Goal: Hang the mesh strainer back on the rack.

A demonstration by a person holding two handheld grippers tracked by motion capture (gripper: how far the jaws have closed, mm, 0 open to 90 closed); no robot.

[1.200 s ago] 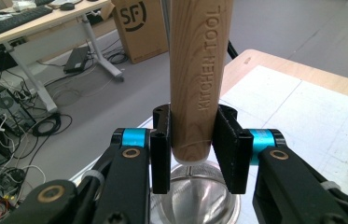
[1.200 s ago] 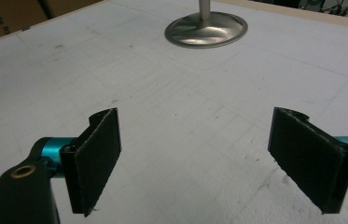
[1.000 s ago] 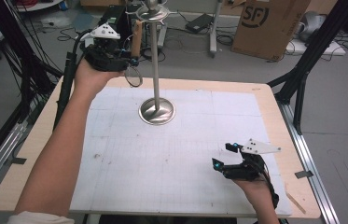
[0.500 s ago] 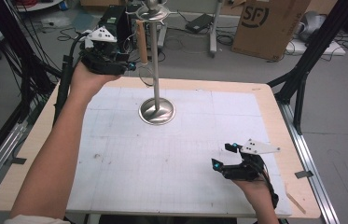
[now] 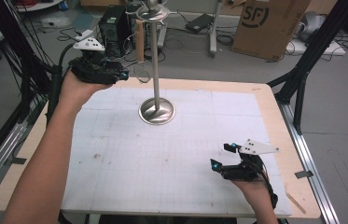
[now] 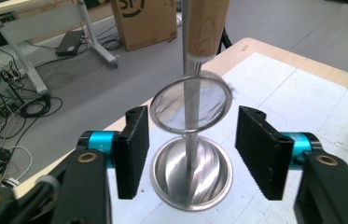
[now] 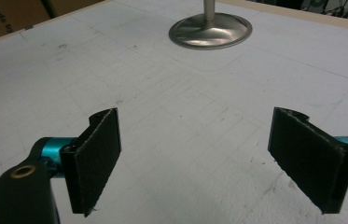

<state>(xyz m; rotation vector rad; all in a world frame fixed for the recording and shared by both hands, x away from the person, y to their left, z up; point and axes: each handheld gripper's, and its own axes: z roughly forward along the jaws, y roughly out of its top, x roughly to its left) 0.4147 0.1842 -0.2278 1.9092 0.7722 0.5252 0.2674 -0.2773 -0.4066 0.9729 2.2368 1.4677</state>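
left tongs (image 6: 190,154) spread, and the jaws have just been opening. the small mesh strainer (image 6: 191,103) sits in the gap between them, clear of both pads, nothing pinched. it hangs by its wooden handle (image 6: 207,28) from the top of the metal stand (image 5: 156,60), mesh ring tilted, right against the stand's pole. exact hook point is out of frame in the left gripper view, so i can't tell how it's attached. in the high view the strainer (image 5: 139,70) is small and hard to read, at about 11 o'clock on the surface (image 5: 115,158), just past its far edge, with the left tongs (image 5: 121,74) held raised beside it and pointing toward the pole.

stand's round base (image 5: 156,111) sits on the white gridded mat, roughly 12 o'clock from the centre of the surface.

right tongs (image 7: 195,154) spread wide, nothing between the jaws, just bare mat below. in the high view the right tongs (image 5: 222,156) are at about 4 to 5 o'clock, low over the mat near the near-right corner, well apart from the stand and pointing toward 10 o'clock.

cardboard box (image 5: 267,25) on the floor beyond the surface at 1 o'clock.
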